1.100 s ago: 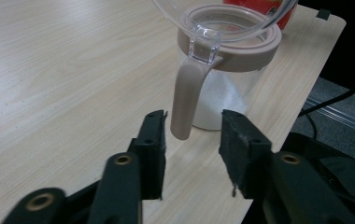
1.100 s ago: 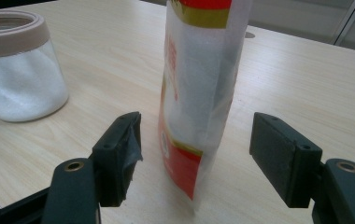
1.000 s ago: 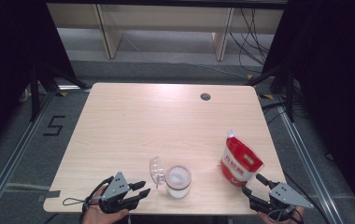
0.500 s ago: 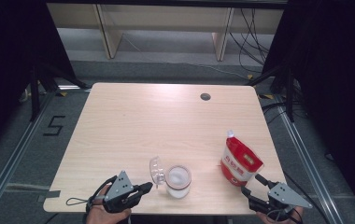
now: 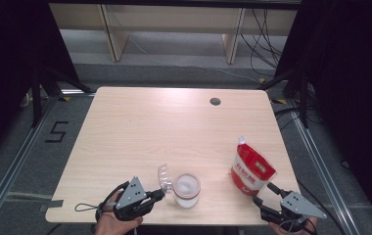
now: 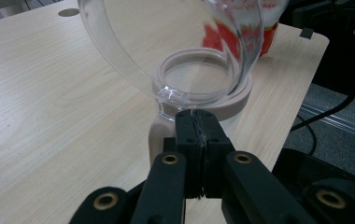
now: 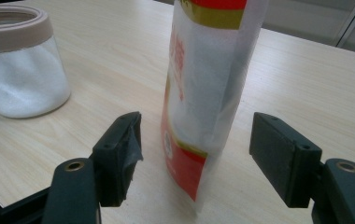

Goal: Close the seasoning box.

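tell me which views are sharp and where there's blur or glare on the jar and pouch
High view: evenly lit and fairly sharp, dark at both sides. Left gripper view: the clear lid is close, and the red pouch seen through it smears; the left gripper is crisp. Right gripper view: the jar and right gripper are sharp; the pouch's top is slightly soft.

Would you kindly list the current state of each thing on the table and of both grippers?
Jar: upright, open, partly filled with white granules.
Clear lid: flipped up, tab pinched.
Left gripper: shut on the lid's tab.
Pouch: upright, apart from the jar.
Right gripper: open, jaws either side of the pouch, not touching.
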{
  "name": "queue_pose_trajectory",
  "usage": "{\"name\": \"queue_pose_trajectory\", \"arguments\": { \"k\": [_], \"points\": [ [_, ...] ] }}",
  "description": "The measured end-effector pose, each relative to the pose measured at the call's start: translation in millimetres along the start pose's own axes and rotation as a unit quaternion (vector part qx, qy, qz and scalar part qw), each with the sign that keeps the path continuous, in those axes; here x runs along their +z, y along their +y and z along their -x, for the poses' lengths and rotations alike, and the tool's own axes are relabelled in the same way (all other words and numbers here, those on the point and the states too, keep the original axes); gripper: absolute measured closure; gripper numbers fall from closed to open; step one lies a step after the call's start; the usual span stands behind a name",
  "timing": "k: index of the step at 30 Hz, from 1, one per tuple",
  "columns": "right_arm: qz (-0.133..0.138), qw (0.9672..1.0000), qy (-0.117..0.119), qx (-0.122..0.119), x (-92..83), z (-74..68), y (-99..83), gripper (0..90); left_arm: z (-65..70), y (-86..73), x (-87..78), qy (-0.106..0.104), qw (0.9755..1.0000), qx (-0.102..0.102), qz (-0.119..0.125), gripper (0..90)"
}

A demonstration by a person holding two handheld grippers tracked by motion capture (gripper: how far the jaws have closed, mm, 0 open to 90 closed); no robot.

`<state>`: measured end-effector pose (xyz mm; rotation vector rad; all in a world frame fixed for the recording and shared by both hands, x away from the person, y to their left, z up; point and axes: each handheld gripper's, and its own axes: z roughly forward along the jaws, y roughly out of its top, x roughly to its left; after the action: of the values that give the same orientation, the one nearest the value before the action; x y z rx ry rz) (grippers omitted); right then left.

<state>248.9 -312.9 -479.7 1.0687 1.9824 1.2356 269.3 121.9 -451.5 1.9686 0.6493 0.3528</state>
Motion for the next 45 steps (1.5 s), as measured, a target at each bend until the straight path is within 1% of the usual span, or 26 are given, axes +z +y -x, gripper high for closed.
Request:
{"name": "queue_pose_trajectory", "arguments": {
  "k": [1,2,3,5,6,7,8,9,10,12,14,17,18,20,23,26,29,30,31,35,36,37,39,42,44,45],
  "points": [
    [0.0,1.0,0.0,0.0,0.0,0.0,0.0,34.8,2.4,-0.5,1.5,0.003,0.9999,-0.013,0.003,88.0],
    [-0.005,0.9999,0.0,0.01,-0.8,-2.0,0.1,34.8,2.6,-0.2,2.8,-0.002,0.9999,-0.012,0.003,88.0],
    [-0.001,1.0,0.001,0.001,-0.1,-0.4,0.1,34.8,4.0,-0.1,3.6,-0.001,0.9999,-0.012,0.003,87.9],
    [0.0,1.0,0.001,-0.002,0.2,-0.1,0.0,34.8,4.9,0.6,4.6,-0.002,1.0,-0.008,0.001,87.9],
    [-0.005,0.9999,0.0,0.01,-0.8,-2.3,0.1,34.8,5.2,0.3,5.8,-0.004,0.9999,-0.01,0.005,87.8],
    [-0.005,0.9999,0.0,0.009,-0.8,-2.3,0.1,34.9,5.2,0.6,5.8,-0.005,1.0,-0.006,0.003,87.8],
    [-0.005,0.9999,0.0,0.009,-0.8,-2.3,0.1,34.9,3.9,1.4,5.7,-0.008,1.0,0.005,0.0,87.8],
    [-0.003,0.9999,0.002,0.01,-0.3,-2.4,0.0,34.9,4.3,1.6,6.1,-0.006,1.0,0.007,0.002,87.8],
    [0.005,0.9999,-0.003,-0.014,0.7,0.7,0.2,34.9,7.0,1.0,7.1,-0.003,0.9999,-0.01,0.006,87.7],
    [0.006,0.9998,0.002,-0.021,1.3,1.4,0.4,35.0,6.9,1.4,7.1,-0.003,0.9999,-0.008,0.006,87.7],
    [0.004,0.9999,0.006,-0.013,1.6,0.3,0.3,35.0,6.9,1.5,7.6,-0.004,0.9999,-0.009,0.011,87.6],
    [0.005,0.9999,0.006,-0.014,1.8,0.4,0.3,35.0,7.3,3.2,6.2,-0.002,1.0,0.0,0.003,87.3],
    [0.006,0.9999,0.007,-0.013,1.9,0.2,0.4,35.0,8.6,3.4,7.1,-0.004,1.0,-0.006,0.004,87.3],
    [0.005,0.9998,0.006,-0.015,1.8,0.3,0.4,35.1,8.8,3.4,8.6,-0.005,1.0,0.002,0.006,87.1],
    [0.004,0.9999,0.007,-0.014,1.6,0.0,0.4,35.1,10.0,2.0,9.0,-0.008,1.0,-0.005,0.001,86.4],
    [0.004,0.9999,0.007,-0.014,1.5,0.1,0.4,35.1,7.3,1.3,8.4,-0.012,0.9999,0.011,-0.001,86.0],
    [0.004,0.9999,0.008,-0.014,1.7,-0.2,0.5,35.1,7.1,0.1,6.5,-0.011,0.9999,0.01,-0.005,84.8],
    [0.004,0.9999,0.008,-0.014,1.7,-0.1,0.6,35.1,8.7,-1.2,6.3,-0.011,0.9999,-0.008,-0.002,84.2],
    [0.005,0.9999,0.008,-0.013,1.6,-0.2,0.6,35.2,7.4,-2.0,5.7,-0.012,0.9999,-0.005,-0.001,83.5],
    [0.004,0.9999,0.005,-0.008,1.3,-0.9,0.6,35.1,5.1,-4.9,1.8,-0.014,0.9998,-0.016,0.001,80.1],
    [0.004,0.9999,0.008,-0.011,1.7,-0.7,0.8,35.1,3.7,-4.8,-0.1,-0.013,0.9999,-0.007,-0.003,78.9],
    [0.002,0.9999,0.008,-0.014,1.5,-0.5,0.8,35.1,4.6,-6.3,-0.4,-0.011,0.9997,-0.023,0.0,78.4],
    [-0.002,0.9998,0.007,-0.016,0.8,-0.7,1.1,35.1,2.7,-7.8,-2.3,-0.013,0.9997,-0.023,0.0,76.5],
    [0.005,0.9999,0.003,-0.015,1.6,-0.7,1.1,35.0,0.1,-9.8,-5.8,-0.012,0.9996,-0.024,0.0,73.5],
    [0.0,0.9998,0.009,-0.016,1.6,-0.6,1.0,35.0,-0.3,-11.1,-8.1,-0.01,0.9994,-0.034,0.002,70.7],
    [-0.001,0.9998,0.012,-0.017,1.6,-0.4,1.2,35.0,-2.5,-11.3,-10.0,-0.011,0.9996,-0.025,0.002,68.9]
  ]
}}
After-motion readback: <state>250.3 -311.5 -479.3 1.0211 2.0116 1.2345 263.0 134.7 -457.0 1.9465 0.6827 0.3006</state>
